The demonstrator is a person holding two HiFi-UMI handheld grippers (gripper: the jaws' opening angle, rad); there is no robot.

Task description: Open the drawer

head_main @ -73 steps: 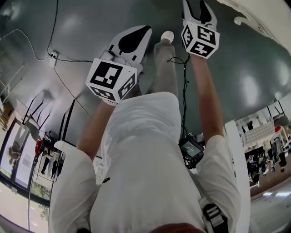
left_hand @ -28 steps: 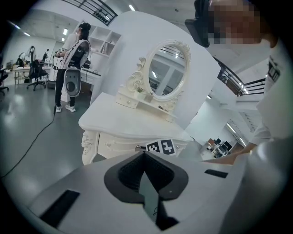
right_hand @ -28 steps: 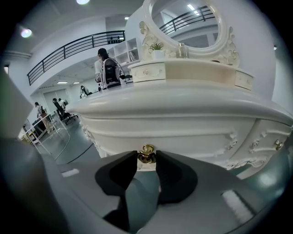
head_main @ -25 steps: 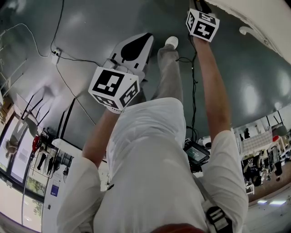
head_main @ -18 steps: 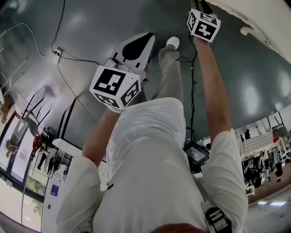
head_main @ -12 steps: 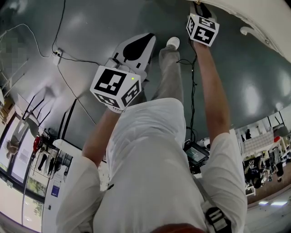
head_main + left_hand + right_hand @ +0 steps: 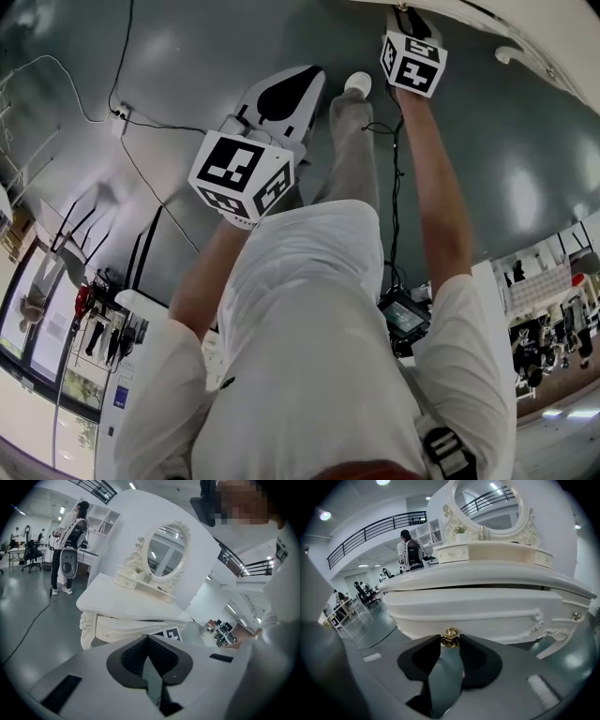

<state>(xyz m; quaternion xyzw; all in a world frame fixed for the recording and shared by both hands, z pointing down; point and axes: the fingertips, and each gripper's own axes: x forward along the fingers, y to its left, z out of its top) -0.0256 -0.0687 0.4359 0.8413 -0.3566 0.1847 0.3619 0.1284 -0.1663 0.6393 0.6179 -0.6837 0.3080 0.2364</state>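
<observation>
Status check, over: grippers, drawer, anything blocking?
Right gripper shut on knob. Left gripper shut, empty. Drawer front under tabletop; how far out, cannot tell. Nothing blocking seen.

A carved white dressing table stands on a glossy grey floor, its curved worktop bearing an oval mirror in an ornate white frame set on a low base of small drawers, while a thin black cable trails across the floor.
</observation>
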